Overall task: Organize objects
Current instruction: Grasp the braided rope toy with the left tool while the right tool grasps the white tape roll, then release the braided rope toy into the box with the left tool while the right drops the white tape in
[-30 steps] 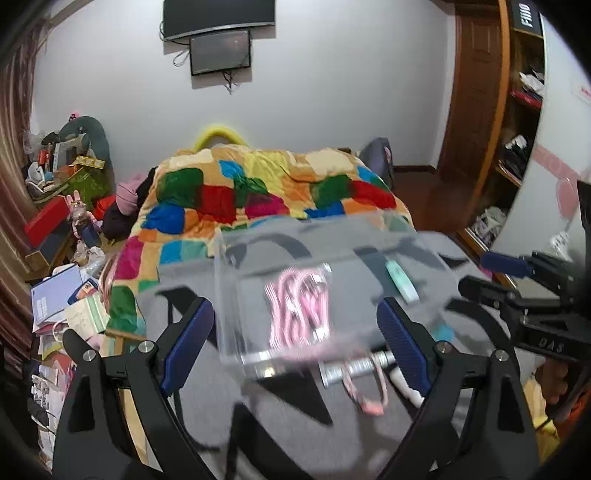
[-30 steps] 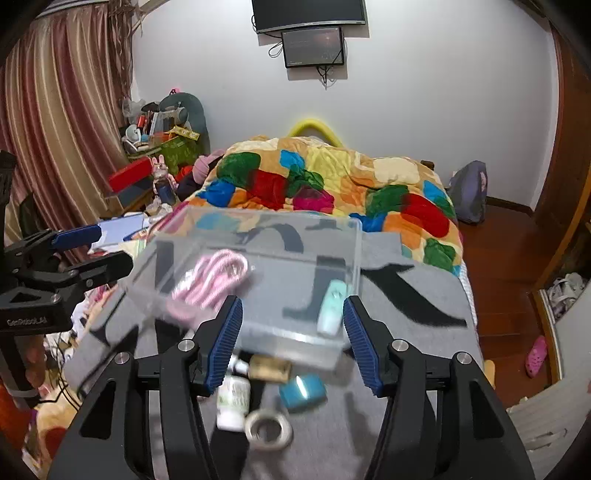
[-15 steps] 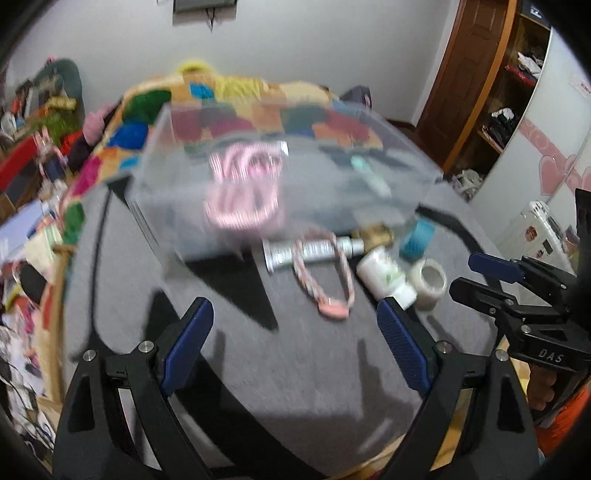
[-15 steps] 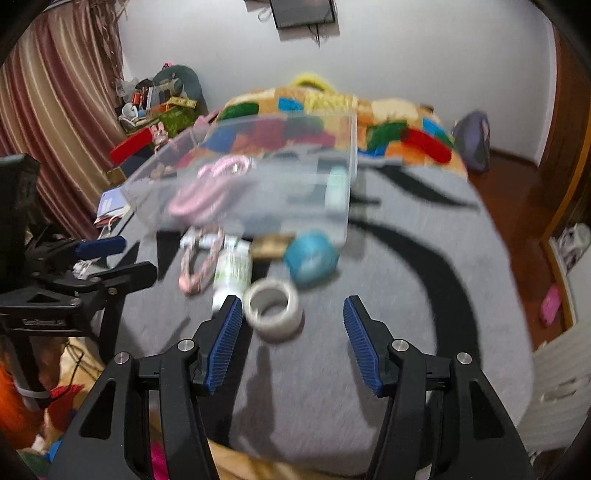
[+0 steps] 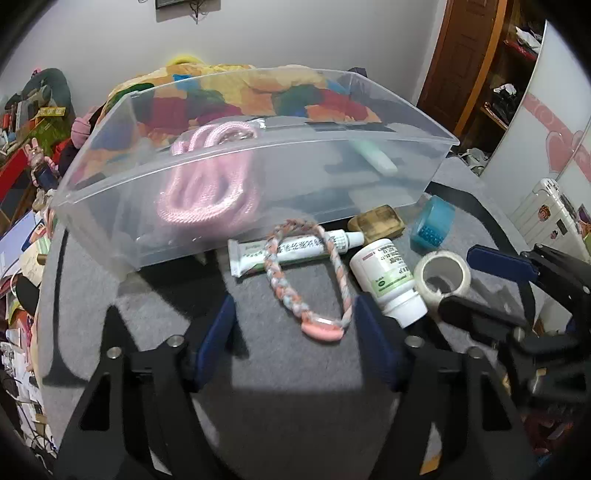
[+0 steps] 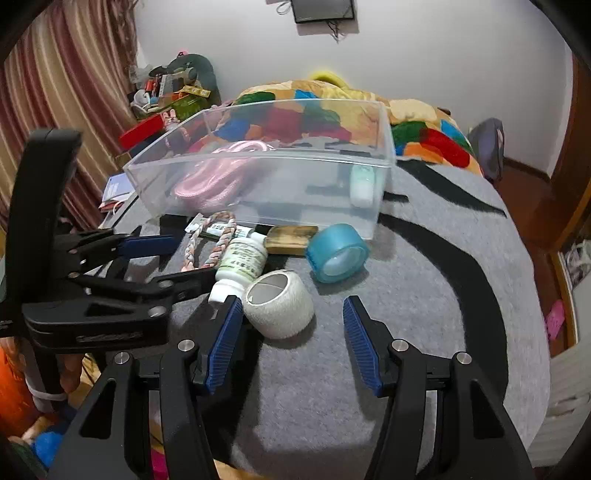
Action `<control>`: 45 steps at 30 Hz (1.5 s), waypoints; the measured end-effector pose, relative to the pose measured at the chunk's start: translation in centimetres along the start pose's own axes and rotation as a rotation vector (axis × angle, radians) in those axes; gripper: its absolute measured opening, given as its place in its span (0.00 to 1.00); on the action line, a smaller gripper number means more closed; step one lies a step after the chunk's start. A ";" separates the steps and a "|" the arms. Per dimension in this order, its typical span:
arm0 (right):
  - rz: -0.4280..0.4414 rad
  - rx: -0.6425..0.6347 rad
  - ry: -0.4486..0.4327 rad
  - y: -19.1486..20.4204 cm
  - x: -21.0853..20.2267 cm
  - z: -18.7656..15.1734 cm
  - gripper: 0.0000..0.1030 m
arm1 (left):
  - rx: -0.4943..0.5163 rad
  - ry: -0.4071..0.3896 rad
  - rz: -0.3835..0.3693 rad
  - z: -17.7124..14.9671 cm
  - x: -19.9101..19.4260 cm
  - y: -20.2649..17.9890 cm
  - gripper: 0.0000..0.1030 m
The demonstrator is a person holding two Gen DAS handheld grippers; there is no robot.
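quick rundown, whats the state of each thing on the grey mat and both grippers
clear bin: upright, open top, holds pink rope and mint tube
white bottle: lying down, capped
ointment tube: lying flat, capped
white tape roll: on its side
blue tape roll: on its side
left gripper: open, empty
right gripper: open, empty

A patchwork quilt (image 6: 424,125) in red, green, orange and blue covers the bed beyond the grey cloth (image 6: 424,295) with its black curved stripes. Striped curtains (image 6: 74,92) hang at the left, beside a heap of clutter (image 6: 170,88). A monitor (image 6: 323,10) hangs on the white wall, and a wooden door (image 5: 465,55) stands beside shelves (image 5: 517,74).
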State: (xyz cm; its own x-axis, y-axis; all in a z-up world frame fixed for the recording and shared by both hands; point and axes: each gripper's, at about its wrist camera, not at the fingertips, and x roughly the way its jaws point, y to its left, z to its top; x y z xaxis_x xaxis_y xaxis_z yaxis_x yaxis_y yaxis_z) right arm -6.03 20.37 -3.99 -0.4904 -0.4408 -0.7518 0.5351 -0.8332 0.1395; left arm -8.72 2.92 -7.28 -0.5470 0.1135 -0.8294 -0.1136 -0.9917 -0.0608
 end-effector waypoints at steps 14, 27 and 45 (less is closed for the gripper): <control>0.073 -0.030 0.000 0.9 0.7 -0.7 0.37 | 0.050 -0.065 -0.009 -2.4 -1.6 -0.2 0.20; 0.002 0.030 -0.142 0.3 -3.9 1.7 0.37 | 0.019 -0.204 -0.043 -0.3 -8.1 0.5 0.20; -0.021 0.036 -0.244 0.5 -2.8 10.4 0.37 | -0.013 -0.271 -0.061 7.5 -9.3 2.4 0.20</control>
State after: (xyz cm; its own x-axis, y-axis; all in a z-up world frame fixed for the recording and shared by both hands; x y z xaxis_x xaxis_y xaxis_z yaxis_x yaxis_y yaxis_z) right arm -11.56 17.67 4.90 -0.6552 -0.4876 -0.5771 0.5005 -0.8523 0.1518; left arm -10.06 -0.07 4.45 -0.7416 0.1836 -0.6452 -0.1434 -0.9830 -0.1150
